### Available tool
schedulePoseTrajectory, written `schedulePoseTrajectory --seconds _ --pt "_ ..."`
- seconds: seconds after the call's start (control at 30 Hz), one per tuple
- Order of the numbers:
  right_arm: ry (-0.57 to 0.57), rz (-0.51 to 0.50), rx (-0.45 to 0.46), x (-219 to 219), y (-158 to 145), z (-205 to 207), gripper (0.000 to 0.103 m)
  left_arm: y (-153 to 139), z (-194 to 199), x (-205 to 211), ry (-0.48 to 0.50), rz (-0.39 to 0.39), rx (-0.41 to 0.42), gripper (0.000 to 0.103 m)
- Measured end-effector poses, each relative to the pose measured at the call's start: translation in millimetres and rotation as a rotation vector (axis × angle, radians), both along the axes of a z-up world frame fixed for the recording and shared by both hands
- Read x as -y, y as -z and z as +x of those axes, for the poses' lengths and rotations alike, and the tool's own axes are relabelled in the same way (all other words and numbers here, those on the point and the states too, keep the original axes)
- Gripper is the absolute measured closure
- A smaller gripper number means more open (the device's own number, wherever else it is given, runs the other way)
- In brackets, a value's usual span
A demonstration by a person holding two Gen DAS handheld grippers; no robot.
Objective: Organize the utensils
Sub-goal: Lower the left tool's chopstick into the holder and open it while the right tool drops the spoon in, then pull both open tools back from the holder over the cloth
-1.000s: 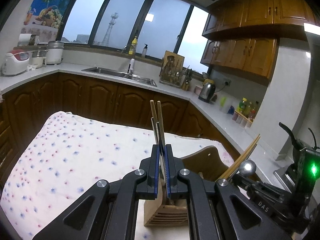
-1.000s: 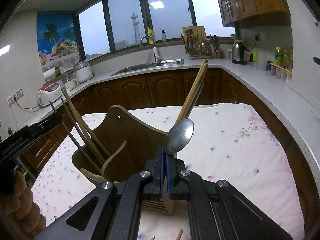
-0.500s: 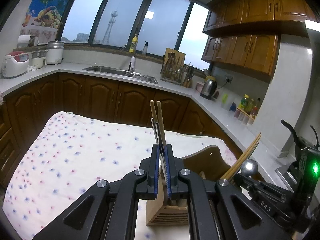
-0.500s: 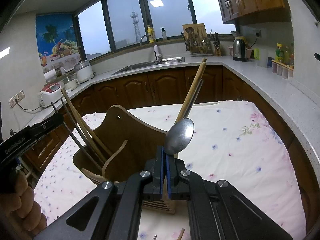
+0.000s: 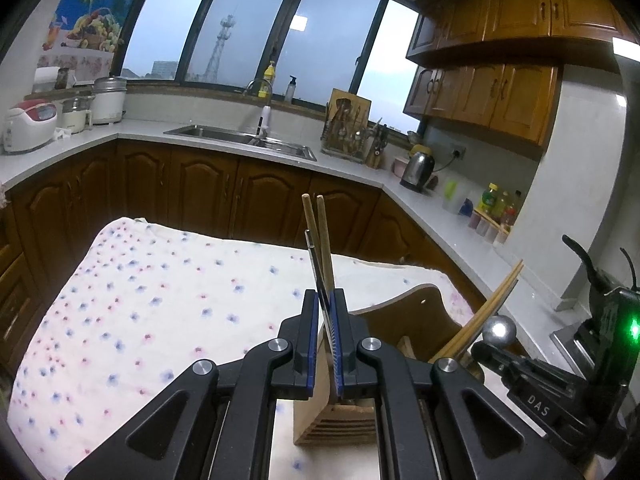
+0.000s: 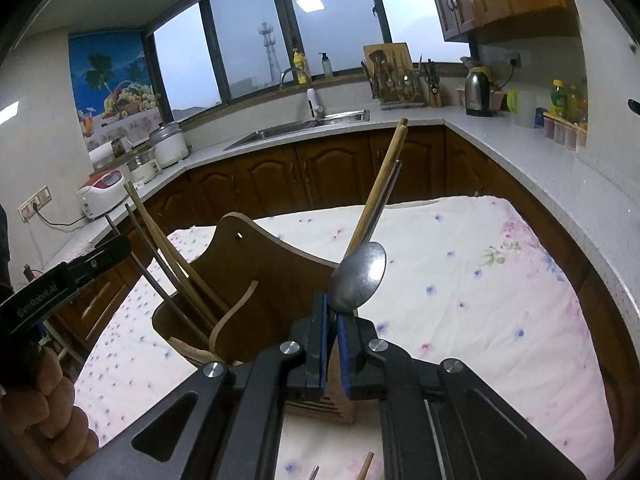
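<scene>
Left wrist view is showing a table under a floral tablecloth (image 5: 152,304), with a wooden utensil holder (image 5: 404,320) standing on it close under both grippers. Left gripper (image 5: 327,344) is keeping its blue-padded jaws nearly closed around a bundle of wooden and metal chopsticks (image 5: 322,248), which are rising upright out of the holder's near compartment. To its right, the right gripper (image 5: 532,376) is reaching in beside a second set of wooden chopsticks (image 5: 492,304) leaning toward it. Right wrist view is showing that gripper (image 6: 333,350) with its jaws opening, the handle of a metal spoon (image 6: 360,276) sitting in the narrow gap between them; the spoon's bowl is pointing up, its lower end down in the holder (image 6: 256,280), just in front of the leaning chopsticks (image 6: 384,184).
</scene>
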State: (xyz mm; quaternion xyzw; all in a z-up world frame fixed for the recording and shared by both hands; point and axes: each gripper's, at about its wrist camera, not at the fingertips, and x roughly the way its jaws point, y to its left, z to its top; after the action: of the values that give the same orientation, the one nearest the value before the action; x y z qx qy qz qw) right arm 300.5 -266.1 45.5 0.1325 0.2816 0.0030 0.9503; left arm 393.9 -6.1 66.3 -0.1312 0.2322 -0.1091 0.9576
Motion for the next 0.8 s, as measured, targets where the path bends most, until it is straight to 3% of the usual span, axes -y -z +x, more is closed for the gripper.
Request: schedulePoseTrajectory --seconds 0.1,0.13,0.27,0.33,0.47,0.53,0.8 --pt "0.003 0.006 0.008 0 -2 -6 0.072 -2 -4 -1 0.001 -0.005 -0.007 0.097" --pt "0.004 0.005 0.012 0 -3 -9 0.069 -2 -6 -3 0.002 -0.008 -0.011 0.093" --pt "-0.002 0.012 0.013 -1 -5 -14 0.059 -3 -13 -4 -0.008 -0.017 -0.013 0.068" --pt "-0.001 0.014 0.008 -1 -4 -15 0.056 -5 -17 -4 -0.012 -0.014 -0.008 0.065" --pt "-0.007 0.036 0.009 0 -3 -22 0.036 -5 -29 -6 -0.036 -0.005 -0.008 0.033" --pt "-0.007 0.036 0.012 0 -3 -26 0.029 -5 -36 -8 -0.051 0.000 -0.009 0.024" --pt "-0.016 0.049 0.012 -8 -6 -44 0.024 -8 -65 -19 -0.062 -0.003 -0.033 0.017"
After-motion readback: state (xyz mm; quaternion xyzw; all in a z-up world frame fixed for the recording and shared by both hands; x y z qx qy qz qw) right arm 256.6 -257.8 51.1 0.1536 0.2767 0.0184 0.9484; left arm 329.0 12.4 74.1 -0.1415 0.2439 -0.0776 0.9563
